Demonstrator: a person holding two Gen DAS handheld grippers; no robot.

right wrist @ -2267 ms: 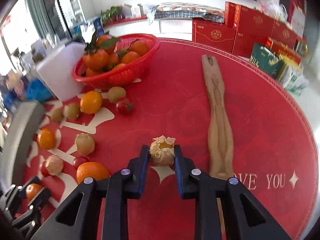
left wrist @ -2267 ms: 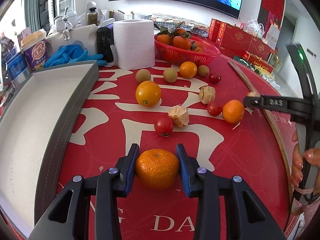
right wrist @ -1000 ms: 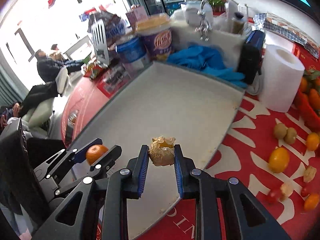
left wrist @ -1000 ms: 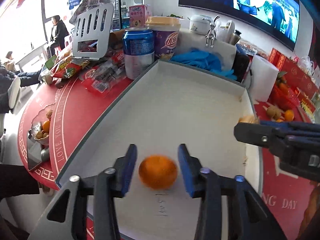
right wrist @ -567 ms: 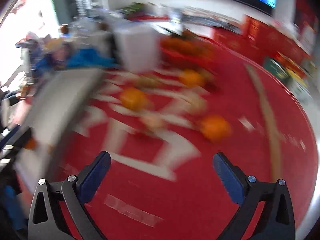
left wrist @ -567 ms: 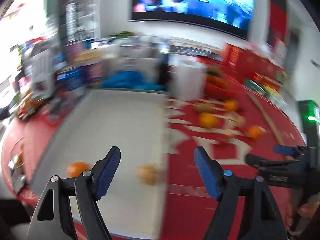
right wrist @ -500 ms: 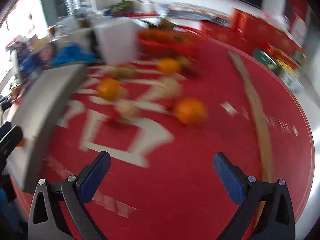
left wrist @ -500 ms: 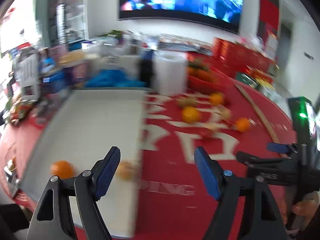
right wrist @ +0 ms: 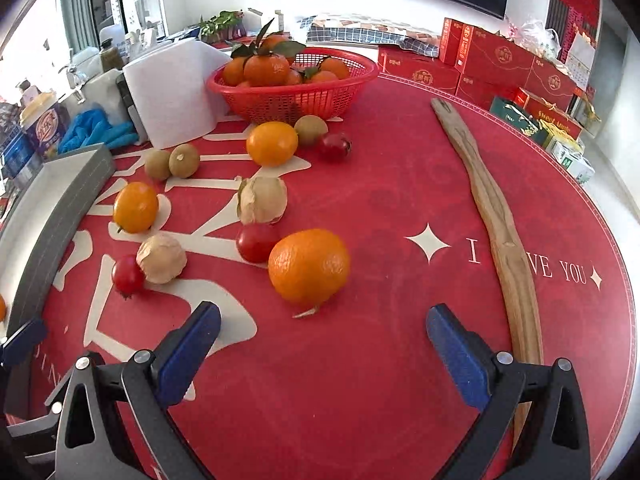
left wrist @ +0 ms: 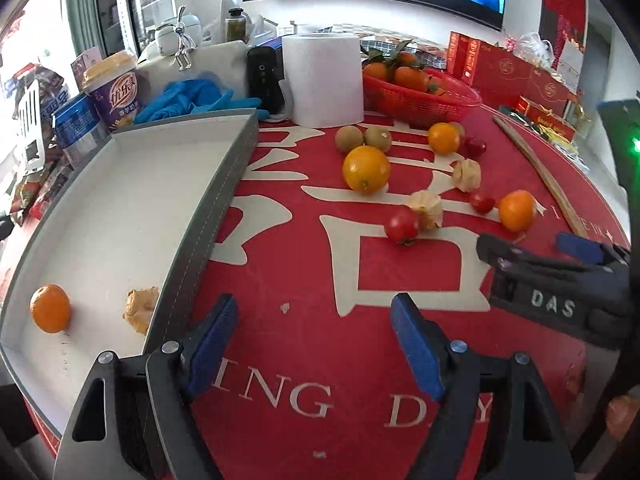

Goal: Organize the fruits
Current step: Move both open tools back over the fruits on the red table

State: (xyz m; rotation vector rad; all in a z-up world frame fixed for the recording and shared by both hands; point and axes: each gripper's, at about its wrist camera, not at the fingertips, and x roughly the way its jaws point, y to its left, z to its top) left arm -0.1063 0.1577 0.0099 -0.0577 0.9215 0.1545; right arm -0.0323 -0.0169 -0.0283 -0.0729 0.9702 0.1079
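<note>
Inside the tray (left wrist: 208,184), a tangerine (left wrist: 50,308) and a husked berry (left wrist: 140,311) are seen lying near its close end, the berry just beside the tray's right wall. The left gripper (left wrist: 314,344) is held over the red cloth (left wrist: 320,400) right of the tray, its jaws opening with nothing between them. The right gripper (right wrist: 322,354) is spread wide and empty well right of the tray, an orange (right wrist: 309,266) just beyond its tips among loose fruit.
</note>
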